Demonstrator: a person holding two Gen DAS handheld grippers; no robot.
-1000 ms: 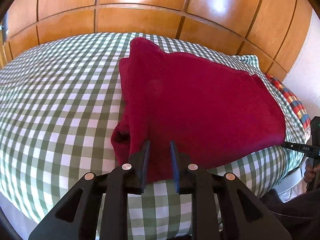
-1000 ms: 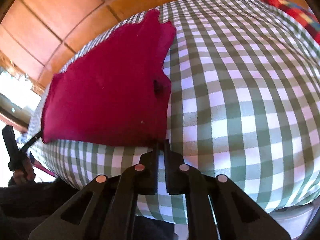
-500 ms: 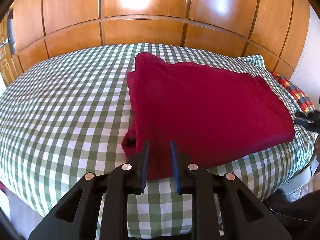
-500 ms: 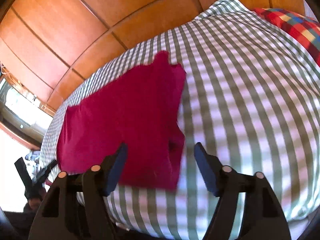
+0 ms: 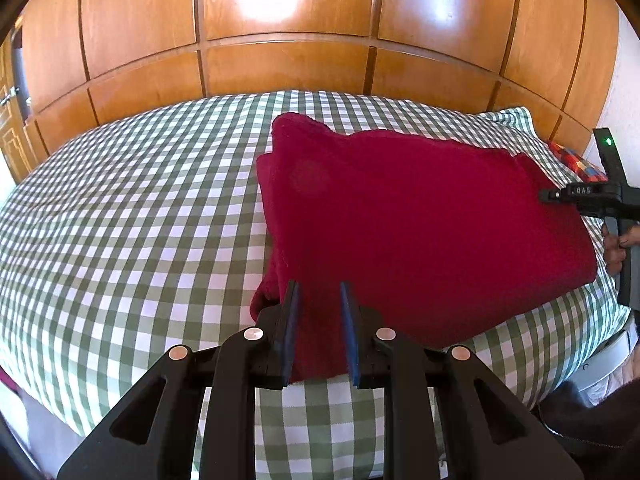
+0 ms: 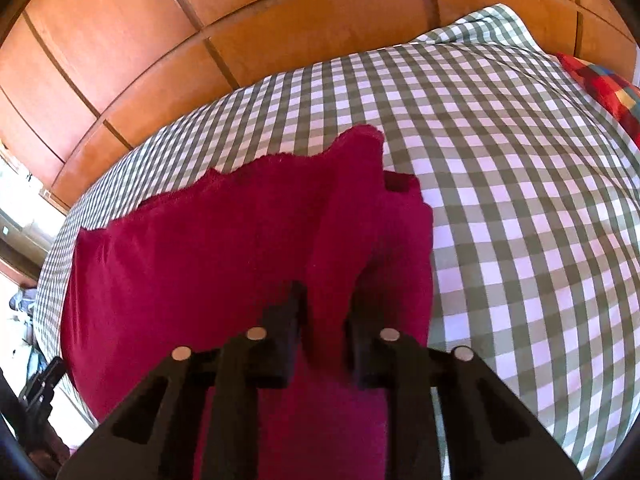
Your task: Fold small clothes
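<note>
From my left wrist view: the red cloth lies folded on the checked bed, its near left corner between the pads of my left gripper, which grips that corner. At the cloth's right edge, my right gripper is seen from the side. From my right wrist view: the right gripper's jaws have just been closing and now pinch a raised ridge of cloth.
</note>
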